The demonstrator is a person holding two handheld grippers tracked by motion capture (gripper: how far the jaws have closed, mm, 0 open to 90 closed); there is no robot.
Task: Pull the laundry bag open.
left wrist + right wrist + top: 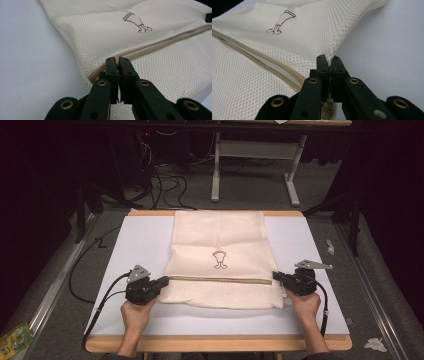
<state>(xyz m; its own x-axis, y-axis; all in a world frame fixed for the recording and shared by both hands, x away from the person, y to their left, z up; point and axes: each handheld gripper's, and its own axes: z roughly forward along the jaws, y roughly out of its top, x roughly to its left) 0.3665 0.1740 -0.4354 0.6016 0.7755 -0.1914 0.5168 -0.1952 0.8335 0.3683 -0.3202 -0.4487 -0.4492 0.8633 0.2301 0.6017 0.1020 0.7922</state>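
A: Where do we stand with the mesh laundry bag (pixel 220 260)?

B: We have it pinched at both ends of the zipper (pixel 220 280). Our left gripper (pixel 162 283) is clamped on the bag's edge at about nine o'clock, right where the zipper begins; in the left gripper view the jaws are closed tight on the mesh (pixel 117 65). Our right gripper (pixel 276 276) does the same at three o'clock, jaws narrow with a fold of mesh (pixel 329 58) caught between them.

A: And the bag itself?

B: It lies flat in the middle of the white table top (pixel 140 240), its far end reaching the table's edge at twelve o'clock and its near end towards us at six. Its long axis runs from six to twelve. The zipper crosses it from nine to three, near our end, and the little printed figure (pixel 220 259) sits just beyond it.

A: So which step are we in?

B: We judge it to be the grasp before a lift or a fold; both grips look set. In the right gripper view the zipper gapes a little.

A: What does the next move ask of us?

B: Both hands should rise and travel together, keeping the zipper line taut, or the mesh may sag or slip from one pinch.
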